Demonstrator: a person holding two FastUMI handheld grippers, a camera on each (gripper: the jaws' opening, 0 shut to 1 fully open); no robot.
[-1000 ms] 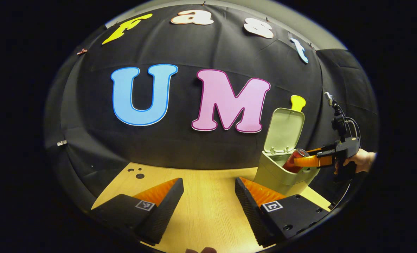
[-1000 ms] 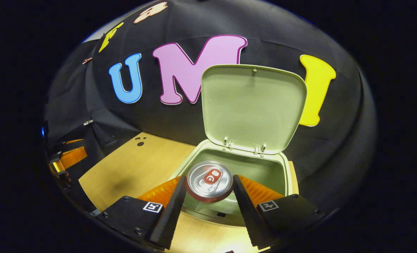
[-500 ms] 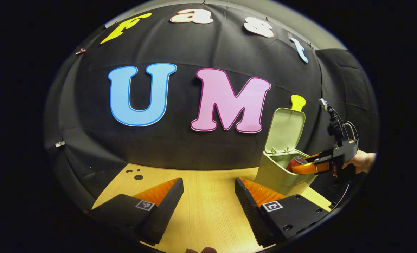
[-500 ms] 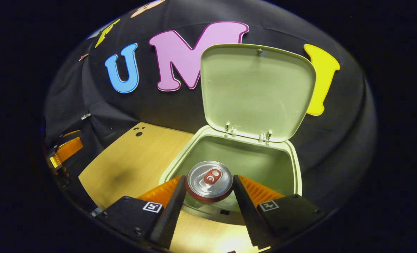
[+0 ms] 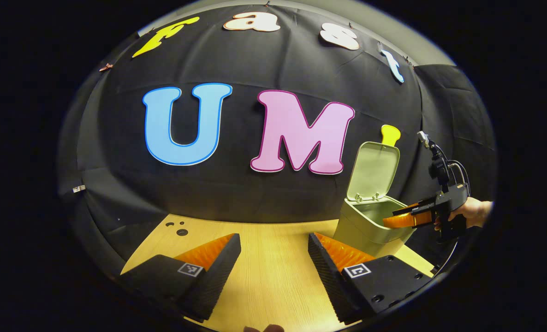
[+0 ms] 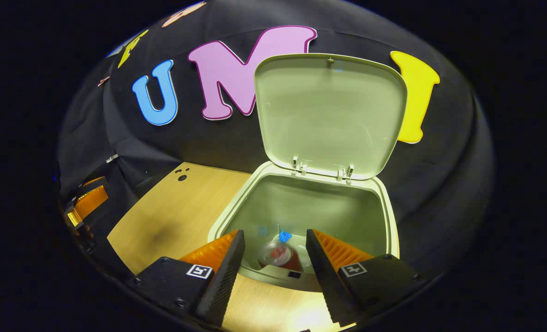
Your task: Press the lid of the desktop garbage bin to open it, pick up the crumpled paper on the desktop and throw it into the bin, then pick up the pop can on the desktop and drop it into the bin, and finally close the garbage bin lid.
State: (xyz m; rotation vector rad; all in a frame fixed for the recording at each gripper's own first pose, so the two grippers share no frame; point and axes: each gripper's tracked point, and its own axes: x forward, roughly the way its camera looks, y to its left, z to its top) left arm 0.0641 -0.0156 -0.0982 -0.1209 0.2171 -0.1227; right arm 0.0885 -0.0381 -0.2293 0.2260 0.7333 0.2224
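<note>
Can is in the bin, lid not yet closed.

Your right gripper (image 6: 273,258) sits spread and empty over the front rim of the pale green plastic bin (image 6: 389,216); the red aluminium pop can (image 6: 278,255) lies blurred down inside, beside a blue scrap. The left gripper (image 5: 273,258) is spread too, low over the wooden bench, bin near its right far corner. Hinged lid (image 6: 329,110) stands upright. Risk: shove it off-centre and you could tip the light bin or skid it toward the bench edge.
</note>
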